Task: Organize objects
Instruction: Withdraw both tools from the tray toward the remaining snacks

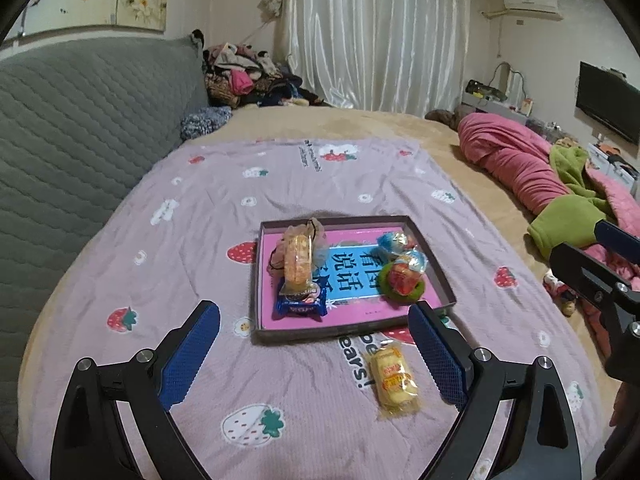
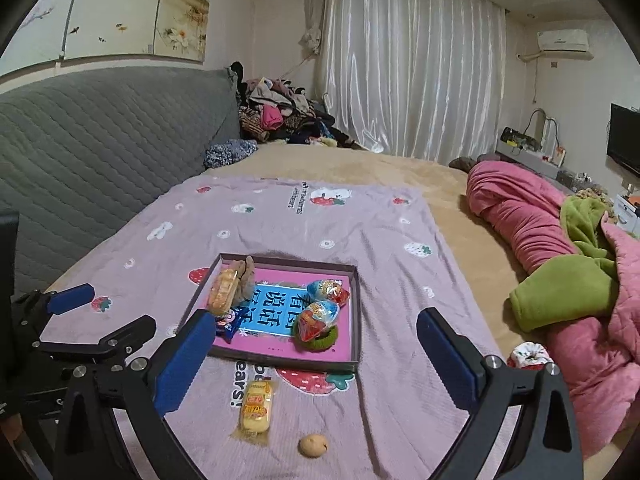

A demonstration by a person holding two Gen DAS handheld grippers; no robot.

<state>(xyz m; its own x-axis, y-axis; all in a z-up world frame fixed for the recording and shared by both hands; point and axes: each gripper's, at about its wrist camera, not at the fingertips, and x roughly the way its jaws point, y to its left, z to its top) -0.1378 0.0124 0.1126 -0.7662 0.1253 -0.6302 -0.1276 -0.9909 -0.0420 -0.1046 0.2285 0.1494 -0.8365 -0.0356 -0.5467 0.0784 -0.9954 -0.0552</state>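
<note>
I hold both grippers above the bed, and both are released: the left gripper (image 1: 314, 350) has its blue pads spread wide with nothing between them, and the right gripper (image 2: 316, 354) is just as wide and just as empty.

The shallow box (image 2: 357, 312) lies on a lilac cloth (image 1: 224, 208). Its pink and blue floor carries large Chinese characters, "看图说话", upside down from where I stand. Inside it, on the left, a round orange biscuit pack (image 1: 298, 258) stands against a crumpled wrapper, with a dark blue cookie packet (image 1: 302, 304) in front of it; its label looks like Oreo, though the print is too small to be sure. On the right sit two foil-wrapped eggs (image 2: 320, 316) in red and blue, the nearer one on a green ring (image 2: 322, 340).

Outside the box, just in front of its near wall, a yellow cake packet (image 2: 256, 406) with a red label lies on the cloth, and a small round cookie (image 2: 314, 445) lies near it, closer to me.

The cloth is printed with strawberries and the word "bears!". Beneath it is a tan blanket (image 1: 360, 124); a grey quilted headboard (image 1: 80, 128) is at left, rumpled pink and green bedding (image 2: 560, 280) at right, white curtains (image 2: 412, 68) behind.
</note>
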